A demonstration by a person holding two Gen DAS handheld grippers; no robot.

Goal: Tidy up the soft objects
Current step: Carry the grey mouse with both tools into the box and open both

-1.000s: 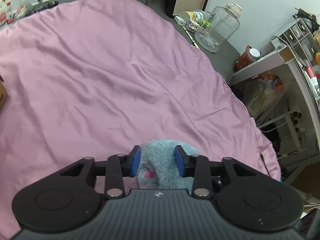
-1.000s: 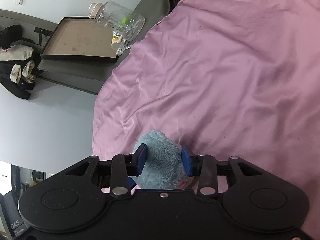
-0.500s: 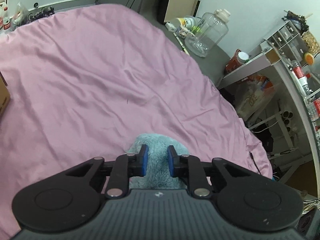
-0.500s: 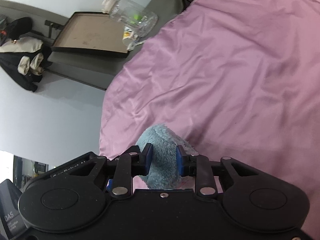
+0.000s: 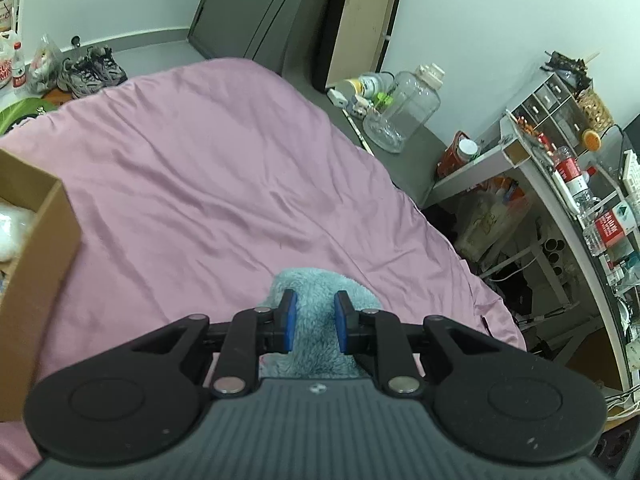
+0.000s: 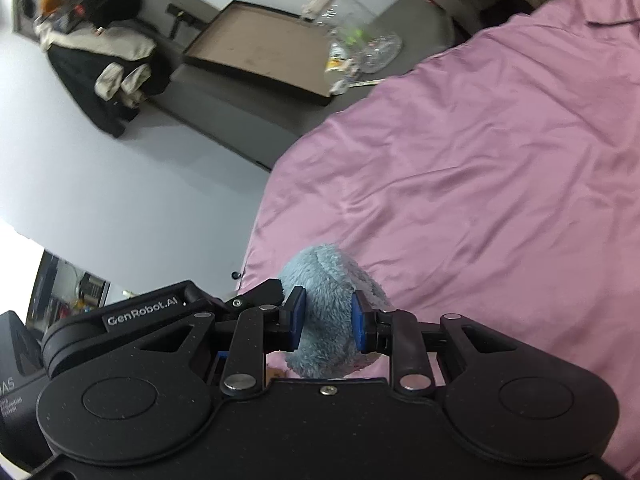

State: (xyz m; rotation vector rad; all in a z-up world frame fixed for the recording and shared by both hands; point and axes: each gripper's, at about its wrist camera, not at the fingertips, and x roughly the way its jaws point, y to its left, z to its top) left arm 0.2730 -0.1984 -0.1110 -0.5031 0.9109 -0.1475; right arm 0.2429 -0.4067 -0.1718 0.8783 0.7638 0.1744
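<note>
Both grippers clamped on the same fuzzy light-blue plush toy (image 5: 314, 316). Left gripper (image 5: 313, 326) has its blue pads (image 5: 289, 322) pinched into the fur, jaws nearly together with a squeezed fold of plush between them. Right gripper (image 6: 327, 322) grips another rounded part of the plush toy (image 6: 326, 312), blue pads (image 6: 298, 318) pressing in on both sides, jaws a bit wider than the left. Toy sits at the near edge of the pink bedsheet (image 5: 208, 184), close to the bed's right-hand side in the left wrist view; can't tell if it's touching the sheet or lifted off it. Sheet is wrinkled, covers the whole bed, also fills the right half of the right wrist view (image 6: 500, 152). Brown cardboard box (image 5: 36, 280) stands at the left edge of the left view on the sheet, something white inside. Beyond the bed: clear plastic jug (image 5: 404, 112) on the grey floor, a white shelf unit (image 5: 560, 184) crowded with bottles and packets on the right, grey sneakers (image 5: 90, 70) at far left. Right view shows the left gripper's black body (image 6: 132, 316) just beside, a flat brown tray (image 6: 256, 46), and dark and cream clothing (image 6: 108, 60) piled near it.
</note>
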